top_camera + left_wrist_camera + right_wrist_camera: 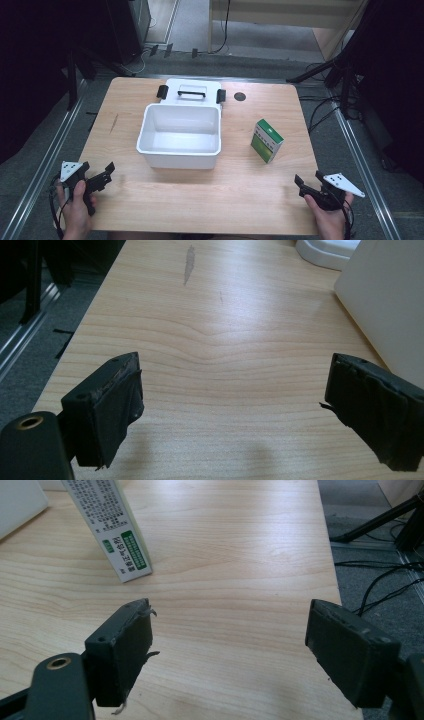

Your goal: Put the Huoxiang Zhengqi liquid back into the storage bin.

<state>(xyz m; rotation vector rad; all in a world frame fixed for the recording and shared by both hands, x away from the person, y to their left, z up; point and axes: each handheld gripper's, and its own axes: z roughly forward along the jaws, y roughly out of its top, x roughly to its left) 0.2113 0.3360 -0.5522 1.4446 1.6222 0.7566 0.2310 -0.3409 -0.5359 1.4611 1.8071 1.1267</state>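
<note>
A white plastic bin (180, 134) stands open in the middle of the wooden table (200, 190), its white lid (192, 92) with black latches lying behind it. A green and white carton (267, 141) stands upright to the bin's right, and in the right gripper view the carton (110, 527) is ahead at upper left. My left gripper (102, 172) rests near the front left corner, open, nothing between its jaws (230, 410). My right gripper (307, 181) sits near the front right corner, open and empty (230, 650).
A small dark round hole (240, 96) marks the table behind the carton. The bin's wall (385, 295) rises to the right in the left gripper view. Cables and stand legs (325, 75) lie on the floor beyond the right edge.
</note>
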